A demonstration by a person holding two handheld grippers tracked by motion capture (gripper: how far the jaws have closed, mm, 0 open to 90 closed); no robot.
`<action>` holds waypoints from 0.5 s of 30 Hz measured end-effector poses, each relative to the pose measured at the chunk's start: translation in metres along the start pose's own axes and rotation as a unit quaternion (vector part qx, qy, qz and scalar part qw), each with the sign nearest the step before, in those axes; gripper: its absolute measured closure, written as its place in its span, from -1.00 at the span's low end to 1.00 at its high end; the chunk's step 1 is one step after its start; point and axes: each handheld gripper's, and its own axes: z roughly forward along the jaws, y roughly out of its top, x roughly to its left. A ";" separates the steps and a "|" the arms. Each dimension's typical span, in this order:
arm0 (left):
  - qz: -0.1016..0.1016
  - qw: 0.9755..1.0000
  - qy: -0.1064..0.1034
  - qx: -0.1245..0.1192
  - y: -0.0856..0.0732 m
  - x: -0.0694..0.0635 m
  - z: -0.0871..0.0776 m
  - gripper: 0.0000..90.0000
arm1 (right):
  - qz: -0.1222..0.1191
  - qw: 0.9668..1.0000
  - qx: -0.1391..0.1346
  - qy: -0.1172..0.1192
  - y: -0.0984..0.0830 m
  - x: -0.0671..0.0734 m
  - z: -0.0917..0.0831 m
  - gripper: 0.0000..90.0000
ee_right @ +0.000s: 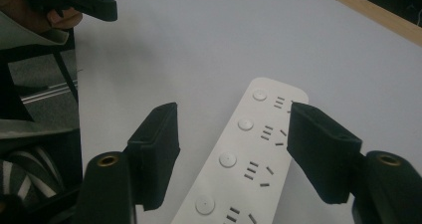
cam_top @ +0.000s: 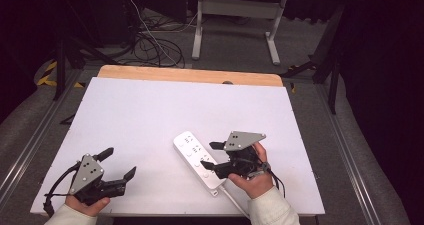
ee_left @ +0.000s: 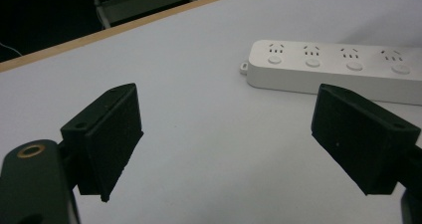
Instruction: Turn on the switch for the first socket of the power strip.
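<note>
Right tongs [cam_top: 212,156] astride power strip [cam_top: 192,155] (untouched)

White strip, black jaws, white table

My right gripper [cam_top: 213,156] has black jaws and a grey plate on top with small dark dots; my left gripper [cam_top: 119,163] at the near left has the same black and grey. The power strip [cam_top: 198,161] between my right jaws is white, with round white buttons and dark slots in a row. The table [cam_top: 150,110] has a plain white top and a light wood edge [cam_top: 190,75] at the far side. My sleeves [cam_top: 272,209] are off-white. The floor [cam_top: 230,45] far behind is grey, with a yellow and black striped mark [cam_top: 46,73] at the far left.
</note>
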 end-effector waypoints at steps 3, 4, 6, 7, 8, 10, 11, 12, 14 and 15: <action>0.002 1.000 0.002 -0.001 0.000 0.001 0.000 -0.70 | 0.006 1.000 -0.002 0.001 -0.001 0.000 0.000 0.06; 0.001 1.000 0.001 -0.001 0.000 0.001 0.000 -0.70 | 0.013 1.000 -0.005 0.000 -0.002 0.001 -0.001 0.27; 0.001 1.000 0.002 -0.001 0.000 0.000 0.000 -0.70 | 0.019 1.000 -0.001 0.001 -0.001 0.002 -0.002 0.34; -0.001 1.000 0.001 -0.001 0.000 0.000 0.000 -0.70 | 0.026 1.000 0.002 0.003 -0.001 0.003 -0.002 0.55; -0.001 1.000 0.001 -0.001 0.000 0.000 0.000 -0.70 | 0.032 0.999 0.009 0.005 0.000 0.003 -0.002 0.63; 0.000 1.000 0.001 0.000 0.000 0.000 0.000 -0.70 | 0.040 0.999 0.019 0.007 0.000 0.003 -0.002 0.80; 0.000 1.000 0.001 0.000 0.000 0.000 0.000 -0.70 | 0.040 0.999 0.019 0.007 0.000 0.003 -0.002 0.80; 0.001 1.000 0.002 0.000 0.000 0.000 0.000 -0.70 | 0.041 0.999 0.021 0.006 0.000 0.004 -0.002 0.86; 0.001 1.000 0.001 0.000 0.000 0.000 0.000 -0.70 | 0.038 0.999 0.028 -0.004 0.000 0.006 -0.002 1.00; 0.001 1.000 0.001 0.000 0.000 0.000 0.000 -0.70 | 0.038 0.999 0.028 -0.004 0.000 0.006 -0.002 1.00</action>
